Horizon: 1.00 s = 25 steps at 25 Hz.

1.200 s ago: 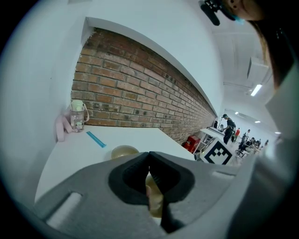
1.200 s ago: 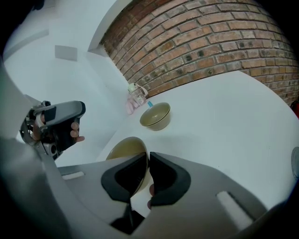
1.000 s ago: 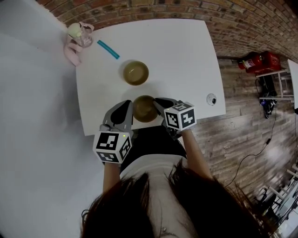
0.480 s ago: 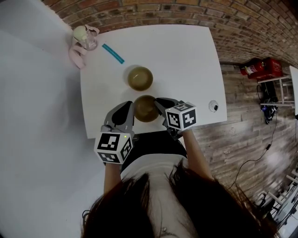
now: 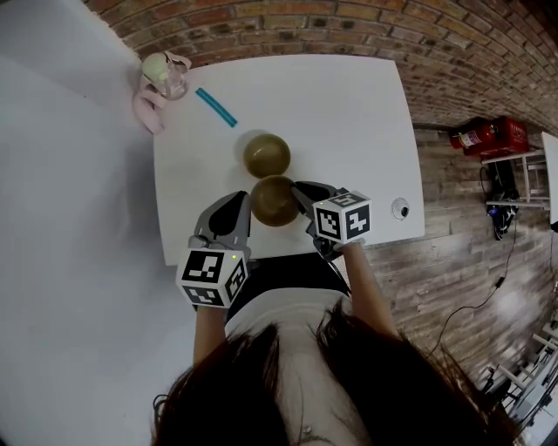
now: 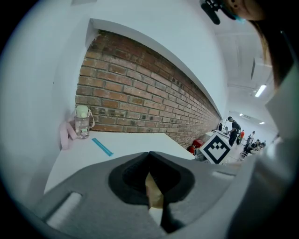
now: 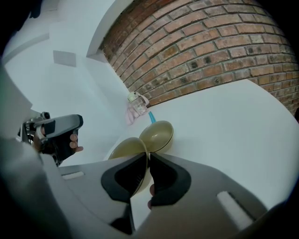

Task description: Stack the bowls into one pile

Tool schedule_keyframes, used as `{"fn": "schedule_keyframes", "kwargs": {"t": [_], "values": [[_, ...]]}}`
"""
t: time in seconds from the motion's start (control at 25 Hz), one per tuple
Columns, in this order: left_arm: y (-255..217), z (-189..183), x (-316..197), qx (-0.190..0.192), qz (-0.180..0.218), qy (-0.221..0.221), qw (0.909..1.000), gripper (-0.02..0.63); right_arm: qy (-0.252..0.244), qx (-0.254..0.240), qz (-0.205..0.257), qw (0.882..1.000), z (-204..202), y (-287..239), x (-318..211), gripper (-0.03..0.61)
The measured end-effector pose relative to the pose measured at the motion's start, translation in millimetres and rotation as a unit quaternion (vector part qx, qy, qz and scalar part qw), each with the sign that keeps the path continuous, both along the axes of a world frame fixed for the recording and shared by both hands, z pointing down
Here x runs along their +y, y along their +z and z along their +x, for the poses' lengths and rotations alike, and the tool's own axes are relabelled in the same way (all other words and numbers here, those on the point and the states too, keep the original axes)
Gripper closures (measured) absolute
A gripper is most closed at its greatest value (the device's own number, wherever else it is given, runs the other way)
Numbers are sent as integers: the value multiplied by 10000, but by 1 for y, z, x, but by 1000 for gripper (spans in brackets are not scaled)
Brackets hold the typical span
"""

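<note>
With left claw (image 5: 239,207) and right claw (image 5: 302,195) both pinching the held bowl (image 5: 274,201) by its rim, I am aiming it level over the bowl ahead (image 5: 267,153).

White table (image 5: 349,113): bowl (image 5: 267,153), bottle (image 5: 166,77), blue stick (image 5: 215,106)

Brick wall (image 5: 305,26), wooden floor (image 5: 462,253), white table (image 5: 349,113)

Rig look: grey grippers, white top.
left gripper (image 5: 237,202) and right gripper (image 5: 302,192): grey shells, black pads (image 6: 128,178), black-on-white marker cubes (image 5: 212,276); long dark hair (image 5: 366,392).
</note>
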<state>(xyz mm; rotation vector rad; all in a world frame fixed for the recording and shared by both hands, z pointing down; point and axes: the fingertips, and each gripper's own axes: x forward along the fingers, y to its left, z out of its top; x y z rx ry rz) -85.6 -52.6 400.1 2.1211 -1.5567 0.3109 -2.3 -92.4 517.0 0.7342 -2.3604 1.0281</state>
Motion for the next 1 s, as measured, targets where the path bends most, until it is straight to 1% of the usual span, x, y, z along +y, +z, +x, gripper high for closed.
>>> {"fn": "schedule_keyframes", "kwargs": {"t": [0.56, 1.0], "values": [[-3, -8, -18, 17, -12, -62, 10000, 611, 79, -113, 35, 9999, -7, -10, -27, 546], [-2, -17, -32, 7, -52, -202, 9998, 611, 397, -295, 33, 9988, -6, -13, -56, 546]]}}
